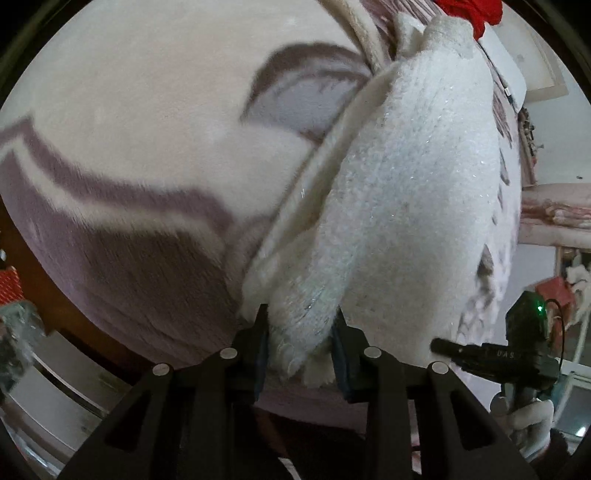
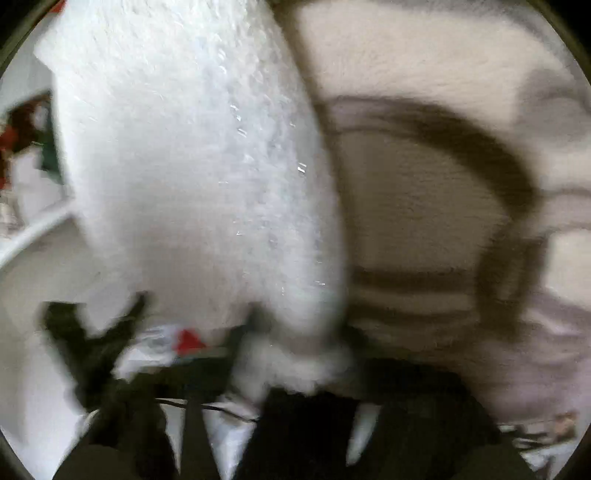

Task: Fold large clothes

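- At the far left of the left wrist view, a strip of dark brown floor [image 1: 107, 334] shows below the rim of the bedding, with a pale ledge under it.
- A plush blanket [image 1: 147, 122], cream with wide mauve-brown bands, fills the left and middle of that view; its nap is smeared by blur.
- The left gripper [image 1: 300, 332] is clamped on a bunched fold of the white knit garment [image 1: 413, 192]; the fabric fills the narrow gap between the two black fingers and spills below them.
- From that grip the garment runs up and to the right as a long, thick fold lying on the blanket, with a smoother cream layer along its left edge and small shiny flecks in the knit.
- Something red [image 1: 476, 14] shows at the top edge, just beyond the garment's far end.
- At the lower right of the same view the right gripper [image 1: 443, 347] reaches in, its tips against the garment's edge; a gloved hand [image 1: 528, 421] grips its handle.
- In the right wrist view, heavily blurred, the garment [image 2: 192, 166] fills the left and middle, with the banded blanket [image 2: 424, 206] to its right.
- There the right gripper [image 2: 295, 354] is closed on the garment's lower edge, white fabric bunched between its nearly closed fingers.
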The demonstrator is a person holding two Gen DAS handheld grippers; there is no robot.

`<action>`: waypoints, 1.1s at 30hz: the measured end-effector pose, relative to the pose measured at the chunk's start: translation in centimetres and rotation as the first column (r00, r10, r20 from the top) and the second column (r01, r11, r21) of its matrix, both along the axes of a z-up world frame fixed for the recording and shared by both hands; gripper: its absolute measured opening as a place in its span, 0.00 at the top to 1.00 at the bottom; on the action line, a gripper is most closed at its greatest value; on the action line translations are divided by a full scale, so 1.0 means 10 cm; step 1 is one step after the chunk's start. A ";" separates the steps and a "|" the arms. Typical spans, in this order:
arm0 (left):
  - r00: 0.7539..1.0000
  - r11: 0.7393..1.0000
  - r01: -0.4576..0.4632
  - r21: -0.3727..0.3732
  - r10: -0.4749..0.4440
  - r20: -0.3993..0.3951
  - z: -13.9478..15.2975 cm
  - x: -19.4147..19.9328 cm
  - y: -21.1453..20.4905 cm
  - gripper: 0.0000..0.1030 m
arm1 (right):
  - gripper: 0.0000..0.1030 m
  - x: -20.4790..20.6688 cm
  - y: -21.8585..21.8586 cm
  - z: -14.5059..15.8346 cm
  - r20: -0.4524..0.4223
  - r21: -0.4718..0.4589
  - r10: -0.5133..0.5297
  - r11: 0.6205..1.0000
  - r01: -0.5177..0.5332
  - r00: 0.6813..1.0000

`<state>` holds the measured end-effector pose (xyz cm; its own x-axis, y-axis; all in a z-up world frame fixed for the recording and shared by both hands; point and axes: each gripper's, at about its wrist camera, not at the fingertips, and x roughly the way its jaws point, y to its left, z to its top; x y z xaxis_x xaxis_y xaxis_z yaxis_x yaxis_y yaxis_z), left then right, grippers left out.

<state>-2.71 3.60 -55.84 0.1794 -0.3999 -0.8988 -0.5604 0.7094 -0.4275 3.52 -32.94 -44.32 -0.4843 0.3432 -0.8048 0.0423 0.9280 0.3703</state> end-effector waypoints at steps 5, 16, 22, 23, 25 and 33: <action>0.988 0.999 0.028 -0.031 -0.033 -0.148 -0.46 -0.24 -0.06 0.81 | 0.91 -0.02 -0.10 0.01 0.047 -0.090 -0.007 0.996 0.011 0.999; 0.994 0.988 -0.086 -0.131 0.095 0.061 0.21 -0.16 0.70 0.41 | 0.48 0.37 -0.38 -0.06 -0.058 0.101 -0.055 0.993 0.061 0.997; 0.992 0.974 0.100 -0.204 -0.082 0.097 -0.31 0.53 0.46 0.41 | 0.26 0.40 -0.27 -0.40 -0.105 0.241 -0.070 0.966 0.093 0.992; 0.989 0.966 0.139 -0.217 -0.124 0.079 -0.45 0.62 0.38 0.41 | 0.25 0.37 -0.23 -0.50 -0.118 0.248 -0.070 0.964 0.097 0.991; 0.979 0.964 0.200 -0.175 -0.190 0.075 -0.53 0.71 0.26 0.40 | 0.24 0.34 -0.17 -0.67 -0.135 0.263 -0.109 0.954 0.142 0.985; 0.955 0.953 0.293 -0.082 -0.287 0.073 -0.06 0.72 0.06 0.85 | 0.74 0.22 -0.18 -0.55 -0.143 0.313 -0.234 0.911 0.268 0.962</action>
